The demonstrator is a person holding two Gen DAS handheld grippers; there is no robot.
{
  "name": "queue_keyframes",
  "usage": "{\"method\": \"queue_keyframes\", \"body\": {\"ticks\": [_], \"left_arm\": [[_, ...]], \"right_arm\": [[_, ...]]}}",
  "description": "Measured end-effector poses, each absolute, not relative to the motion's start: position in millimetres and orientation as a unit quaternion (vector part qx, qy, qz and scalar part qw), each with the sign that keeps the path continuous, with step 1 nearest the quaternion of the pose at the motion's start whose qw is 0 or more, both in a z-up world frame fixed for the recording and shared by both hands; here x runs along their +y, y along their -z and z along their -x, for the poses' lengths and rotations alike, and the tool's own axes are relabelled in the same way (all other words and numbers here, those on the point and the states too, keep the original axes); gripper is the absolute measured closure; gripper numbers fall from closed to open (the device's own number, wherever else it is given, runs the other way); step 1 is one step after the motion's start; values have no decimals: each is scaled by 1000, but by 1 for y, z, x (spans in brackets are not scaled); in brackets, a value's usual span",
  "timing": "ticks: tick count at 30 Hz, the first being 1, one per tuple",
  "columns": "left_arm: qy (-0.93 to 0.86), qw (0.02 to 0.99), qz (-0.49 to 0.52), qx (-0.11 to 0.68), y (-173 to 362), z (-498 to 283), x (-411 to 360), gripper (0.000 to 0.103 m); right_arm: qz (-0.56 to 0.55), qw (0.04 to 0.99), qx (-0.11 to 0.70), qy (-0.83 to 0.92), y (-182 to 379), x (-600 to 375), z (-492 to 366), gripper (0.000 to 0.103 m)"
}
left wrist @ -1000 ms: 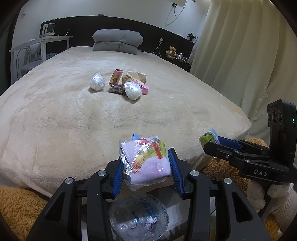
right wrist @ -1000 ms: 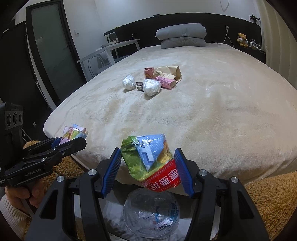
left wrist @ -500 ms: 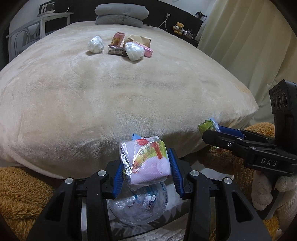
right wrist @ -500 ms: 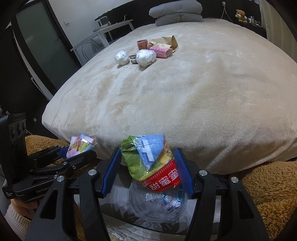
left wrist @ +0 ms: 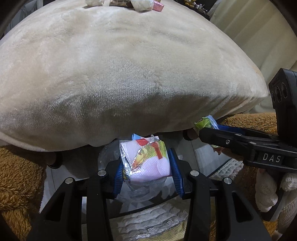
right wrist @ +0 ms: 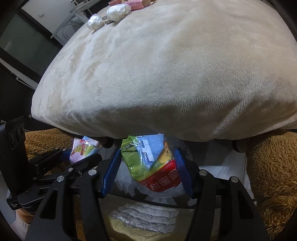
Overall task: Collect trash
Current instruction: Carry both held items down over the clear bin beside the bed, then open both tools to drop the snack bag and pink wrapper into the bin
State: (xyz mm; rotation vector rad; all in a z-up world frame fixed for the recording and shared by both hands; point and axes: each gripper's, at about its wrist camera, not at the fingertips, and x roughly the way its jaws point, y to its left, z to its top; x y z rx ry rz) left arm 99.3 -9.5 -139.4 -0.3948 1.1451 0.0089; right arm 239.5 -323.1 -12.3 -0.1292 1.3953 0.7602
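Pink foil wrapper [left wrist: 146,161]: clamped between blue pads of left gripper [left wrist: 147,171], below front edge of beige blanket [left wrist: 130,64].
Green-blue snack packet [right wrist: 150,159]: pinched in right gripper [right wrist: 148,170], beside left one.
Clear plastic bag [left wrist: 143,192]: directly under both held items.
Remaining trash [right wrist: 109,14]: foil balls, pink wrappers, far end of blanket.
Brown plush rug [right wrist: 271,166]: either side.

A crumpled pink snack wrapper [left wrist: 146,161] with foil lining and red, yellow and green print sits low in the centre of the left wrist frame, pinched between blue pads. A green and blue packet [right wrist: 150,161] with a red band of Chinese characters fills the lower centre of the right wrist frame, likewise clamped. Two foil balls [right wrist: 95,21] and pink wrappers [right wrist: 136,3] lie on the blanket along the top edge
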Motion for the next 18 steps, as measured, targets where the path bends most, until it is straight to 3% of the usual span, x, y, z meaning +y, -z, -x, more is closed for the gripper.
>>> {"method": "queue_keyframes", "body": {"ticks": [18], "left_arm": [[4,760,213,615,181,-107,-12,60]], "right_arm": [[54,635,714,-289,58,-309,-243,44]]}}
